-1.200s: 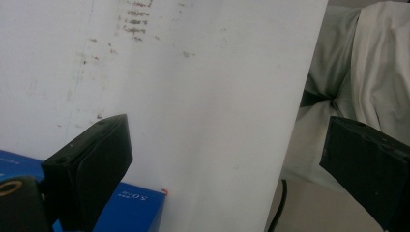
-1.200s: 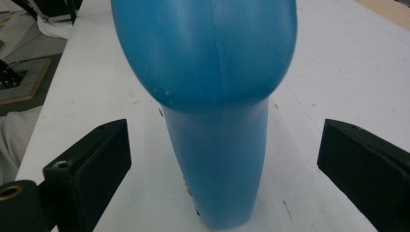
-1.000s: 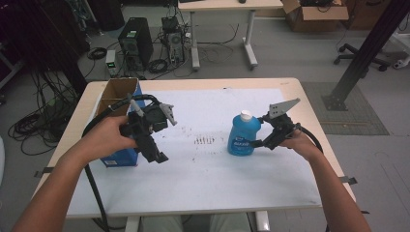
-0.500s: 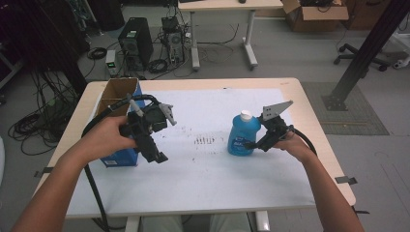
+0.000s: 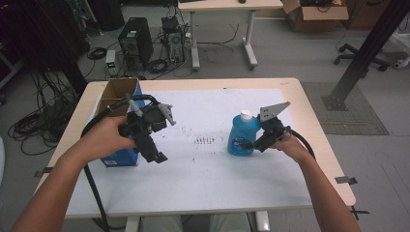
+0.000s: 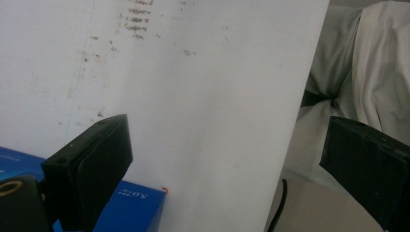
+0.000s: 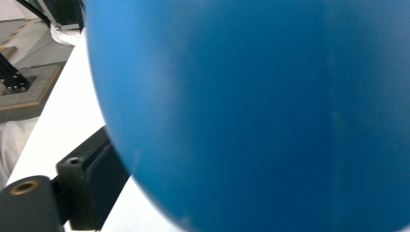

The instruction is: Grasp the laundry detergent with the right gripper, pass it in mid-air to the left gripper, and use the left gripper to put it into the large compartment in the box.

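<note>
A blue bottle (image 5: 240, 137) with a white cap stands upright on the white table (image 5: 208, 183), right of centre. My right gripper (image 5: 250, 144) reaches in from the right at its lower body. Its jaws have just been closing with the bottle between them. In the right gripper view the bottle (image 7: 266, 106) looms very close, and a black finger (image 7: 94, 181) lies against its side. My left gripper (image 5: 155, 155) hovers at the left with its jaws wide apart (image 6: 227, 164) and nothing between them.
An open blue carton (image 5: 116, 157) with brown flaps stands at the table's left edge, just behind the left gripper; its corner (image 6: 130, 208) shows below the left jaw. Faint brown marks (image 5: 205, 140) dot the table's middle. The person's light clothing (image 6: 367, 77) lies beyond the near edge.
The right gripper has shifted slightly toward the bottle and its jaws have drawn in around the lower body. The left hand and gripper have stayed put.
</note>
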A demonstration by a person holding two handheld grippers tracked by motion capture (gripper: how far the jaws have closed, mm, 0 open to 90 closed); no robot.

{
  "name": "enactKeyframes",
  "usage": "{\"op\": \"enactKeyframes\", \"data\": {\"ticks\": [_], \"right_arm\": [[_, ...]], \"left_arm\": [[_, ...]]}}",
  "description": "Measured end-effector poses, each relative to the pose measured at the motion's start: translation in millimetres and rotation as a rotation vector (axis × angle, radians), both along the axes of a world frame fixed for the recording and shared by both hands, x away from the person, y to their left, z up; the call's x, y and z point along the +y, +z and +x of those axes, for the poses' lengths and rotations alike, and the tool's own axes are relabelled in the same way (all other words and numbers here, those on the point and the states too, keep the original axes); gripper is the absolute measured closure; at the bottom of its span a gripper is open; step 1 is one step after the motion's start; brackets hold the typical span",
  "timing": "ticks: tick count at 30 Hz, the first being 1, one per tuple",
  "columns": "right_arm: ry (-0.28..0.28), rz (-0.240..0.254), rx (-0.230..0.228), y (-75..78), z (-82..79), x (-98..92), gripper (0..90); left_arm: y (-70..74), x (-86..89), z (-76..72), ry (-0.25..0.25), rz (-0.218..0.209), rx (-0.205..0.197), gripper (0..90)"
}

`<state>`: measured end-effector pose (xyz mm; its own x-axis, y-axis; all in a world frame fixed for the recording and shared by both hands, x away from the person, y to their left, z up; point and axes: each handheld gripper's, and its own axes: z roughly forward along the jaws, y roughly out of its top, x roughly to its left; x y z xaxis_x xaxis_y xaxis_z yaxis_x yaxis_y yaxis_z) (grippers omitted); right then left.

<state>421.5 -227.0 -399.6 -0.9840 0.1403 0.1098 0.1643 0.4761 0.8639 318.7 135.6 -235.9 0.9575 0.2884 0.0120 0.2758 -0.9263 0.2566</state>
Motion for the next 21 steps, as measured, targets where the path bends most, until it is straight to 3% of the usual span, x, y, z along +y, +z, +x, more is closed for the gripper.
{"op": "enactKeyframes", "data": {"ticks": [21], "right_arm": [[0.003,0.014,-0.014,0.6,0.7,-2.6,22.6]], "left_arm": [[-0.7,2.9,0.4,0.005,-0.009,-0.002,4.7]]}}
